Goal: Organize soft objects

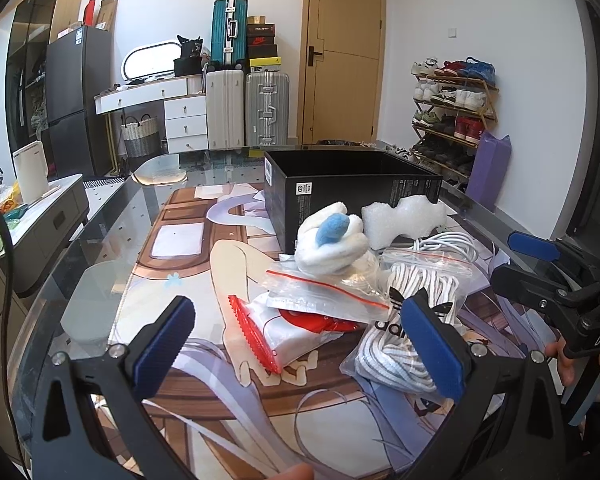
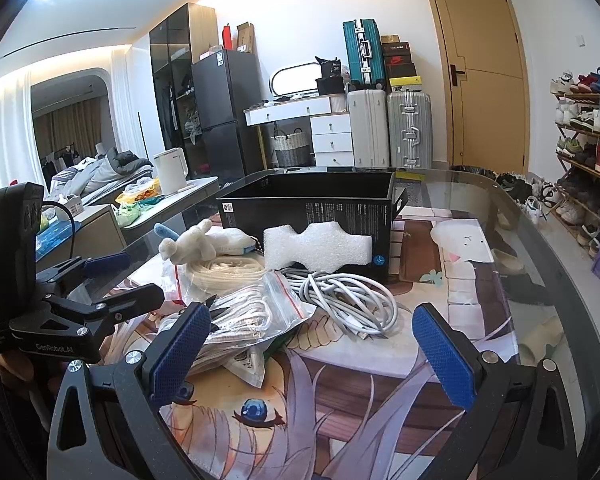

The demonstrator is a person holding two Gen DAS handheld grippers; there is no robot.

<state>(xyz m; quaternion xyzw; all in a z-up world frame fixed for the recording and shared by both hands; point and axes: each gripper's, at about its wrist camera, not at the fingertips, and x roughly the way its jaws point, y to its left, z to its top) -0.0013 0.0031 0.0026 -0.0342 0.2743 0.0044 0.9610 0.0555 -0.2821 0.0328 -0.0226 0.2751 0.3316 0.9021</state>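
A pile of soft things lies on the printed mat in front of an open black box point(image 1: 352, 184) point(image 2: 312, 200). It holds a white plush toy with a blue patch point(image 1: 332, 240) point(image 2: 192, 244), a white foam piece point(image 1: 404, 216) point(image 2: 316, 248), a coiled white cable point(image 2: 348, 300) point(image 1: 448, 244), zip bags of laces point(image 1: 416, 320) point(image 2: 240, 316), and a red-edged packet point(image 1: 276, 332). My left gripper point(image 1: 300, 344) is open, hovering just before the packet and the lace bag. My right gripper point(image 2: 320, 352) is open, near the cable and bags, empty.
The glass table point(image 2: 540, 248) curves away at the right. A shoe rack point(image 1: 452, 112) and a purple bag point(image 1: 488, 168) stand at the right wall. Suitcases point(image 1: 244, 108), a white dresser and a fridge stand behind. A side counter with a kettle point(image 2: 172, 170) is left.
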